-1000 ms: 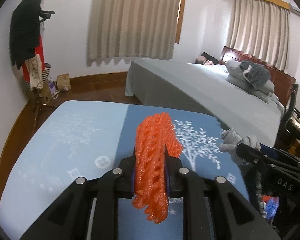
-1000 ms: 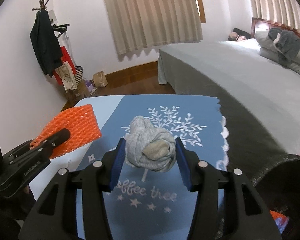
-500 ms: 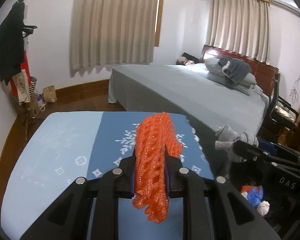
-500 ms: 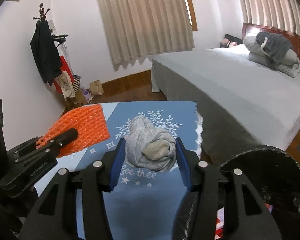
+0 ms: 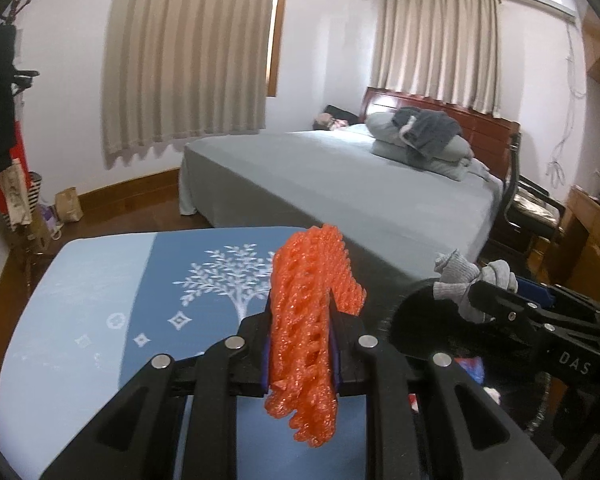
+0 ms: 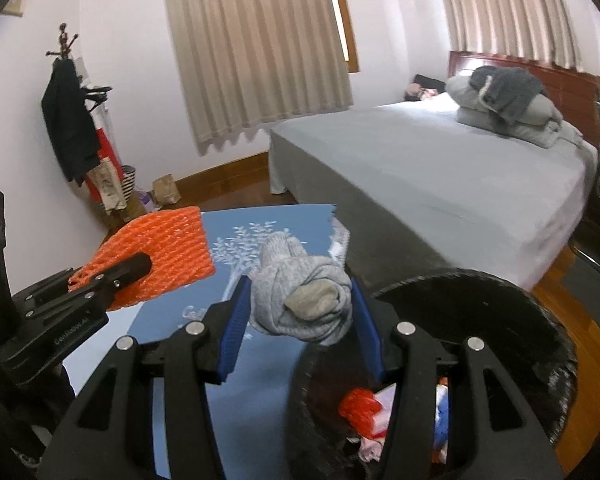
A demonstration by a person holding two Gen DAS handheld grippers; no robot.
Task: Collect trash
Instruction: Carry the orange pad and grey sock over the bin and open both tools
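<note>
My left gripper (image 5: 300, 312) is shut on an orange foam net (image 5: 306, 320), held upright above the blue tablecloth; it also shows in the right wrist view (image 6: 160, 248). My right gripper (image 6: 298, 300) is shut on a balled grey sock (image 6: 300, 300), also seen in the left wrist view (image 5: 460, 280). The sock hangs over the near rim of a black trash bin (image 6: 500, 292) with red, white and blue scraps inside (image 6: 364, 408). The bin sits right of the table (image 5: 412, 320).
A table with a blue tree-print cloth (image 5: 120, 300) lies below the grippers. A grey bed (image 6: 440, 184) with folded bedding stands behind. A coat stand (image 6: 72, 128) and paper bag (image 6: 166, 190) are at the left wall. A chair (image 5: 532, 204) stands far right.
Both grippers have swung right, away from the table middle toward the bin. The bin's opening and its contents have come into view under the right gripper. Both grips are unchanged.
</note>
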